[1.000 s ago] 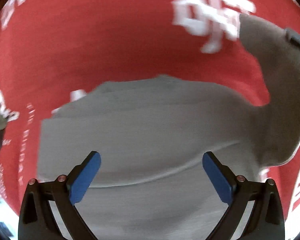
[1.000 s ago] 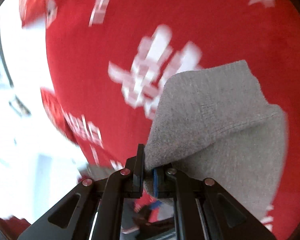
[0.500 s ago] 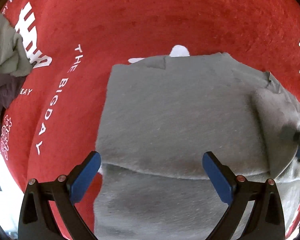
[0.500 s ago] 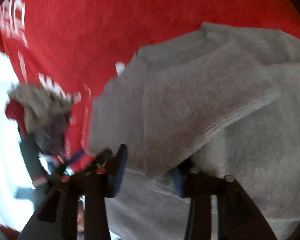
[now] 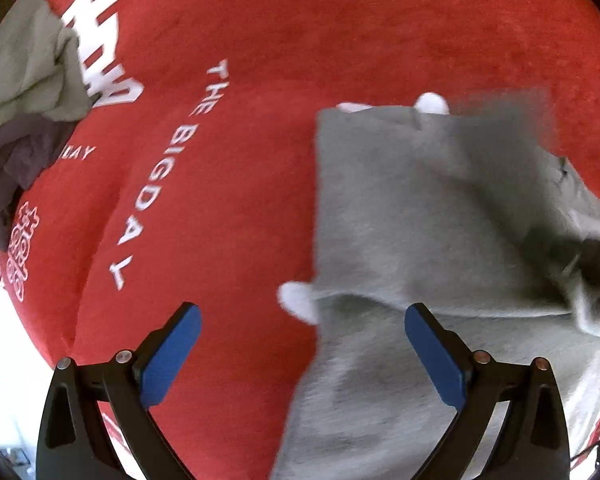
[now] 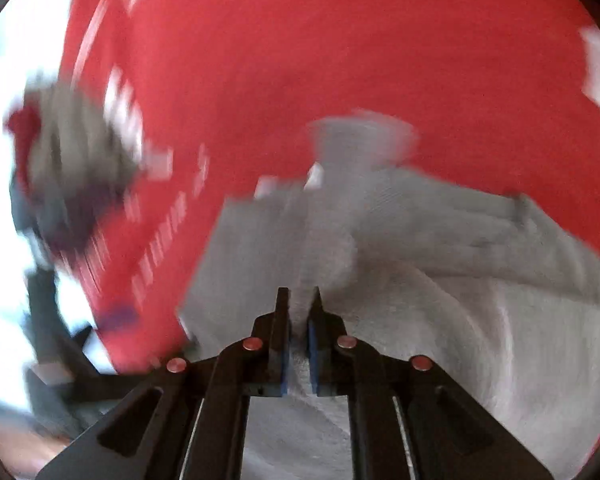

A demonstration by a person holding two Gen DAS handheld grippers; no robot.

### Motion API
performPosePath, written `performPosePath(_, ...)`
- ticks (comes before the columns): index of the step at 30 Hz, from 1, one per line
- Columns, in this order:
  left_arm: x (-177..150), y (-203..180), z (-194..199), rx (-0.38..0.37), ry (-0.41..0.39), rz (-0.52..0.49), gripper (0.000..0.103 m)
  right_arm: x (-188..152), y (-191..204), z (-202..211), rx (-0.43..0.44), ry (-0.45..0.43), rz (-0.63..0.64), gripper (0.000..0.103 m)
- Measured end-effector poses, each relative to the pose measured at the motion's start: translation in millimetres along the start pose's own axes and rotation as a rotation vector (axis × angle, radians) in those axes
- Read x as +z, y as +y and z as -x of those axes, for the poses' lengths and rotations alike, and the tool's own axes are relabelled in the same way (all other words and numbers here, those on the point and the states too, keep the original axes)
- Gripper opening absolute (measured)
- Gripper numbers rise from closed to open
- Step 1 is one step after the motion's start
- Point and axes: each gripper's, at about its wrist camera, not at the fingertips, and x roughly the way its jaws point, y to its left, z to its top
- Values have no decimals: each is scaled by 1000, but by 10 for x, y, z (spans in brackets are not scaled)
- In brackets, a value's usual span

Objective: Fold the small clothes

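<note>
The grey garment [image 5: 412, 216] lies on a red cloth [image 5: 340, 32] with white lettering. The left gripper [image 5: 302, 354] hangs wide apart; the right gripper [image 6: 299, 344] pinches a grey fold.

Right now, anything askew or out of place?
Mostly no. The grey knit garment lies part-folded on the red printed cloth, its right edge bunched. The right gripper pinches a fold. A loose clothes pile sits far left.

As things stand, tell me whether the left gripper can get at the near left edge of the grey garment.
Probably yes. The left gripper hangs open right over that edge of the grey garment, with only bare red cloth beside it. The right gripper, pinching a fold, sits off to the garment's far side.
</note>
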Motion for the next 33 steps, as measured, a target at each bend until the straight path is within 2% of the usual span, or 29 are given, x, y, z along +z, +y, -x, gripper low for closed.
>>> performPosePath(2,-34,70,2,12,2,8,102,-97,233,-230,-97,89,119,21)
performPosePath(4,-52,106,28,10,1,8,102,-180,323,-185,-123,70,144,32)
performPosePath(5,-51,108,46,3,-2,6,102,-210,287,-116,-93,66,103,37)
performPosePath(6,-43,95,67,-9,-5,2,102,-250,211,-46,-63,64,51,49)
performPosePath(7,-23,61,97,-23,-9,-6,102,-328,70,61,-23,56,-34,52)
performPosePath(10,66,-71,143,-72,-20,-25,102,-600,-368,303,44,35,-276,52)
performPosePath(14,233,-304,132,-108,-37,-30,102,-1368,-1208,695,106,-28,-721,52)
performPosePath(16,314,-442,62,-136,-25,-30,102,-1709,-1483,861,122,-79,-866,52)
performPosePath(17,339,-520,7,-139,-17,-38,102,-1922,-1656,957,128,-119,-957,52)
performPosePath(20,352,-721,-197,-97,23,-70,102,-2278,-2000,990,151,-190,-1139,52)
performPosePath(21,341,-762,-252,-90,39,-74,102,-2355,-2075,973,191,-221,-1192,48)
performPosePath(22,323,-793,-281,-80,46,-79,102,-2420,-2149,959,232,-250,-1256,32)
performPosePath(23,306,-807,-274,-71,38,-86,102,-2413,-2185,972,244,-257,-1273,15)
performPosePath(24,288,-820,-254,-62,22,-98,102,-2387,-2212,1005,236,-262,-1262,7)
performPosePath(26,250,-847,-256,-52,8,-127,102,-2309,-2216,1106,185,-269,-1180,7)
performPosePath(29,216,-848,-291,-68,-9,-138,103,-2327,-2269,1140,105,-212,-1097,7)
performPosePath(33,245,-769,-355,-110,16,-81,103,-2411,-2321,1121,111,-197,-1072,7)
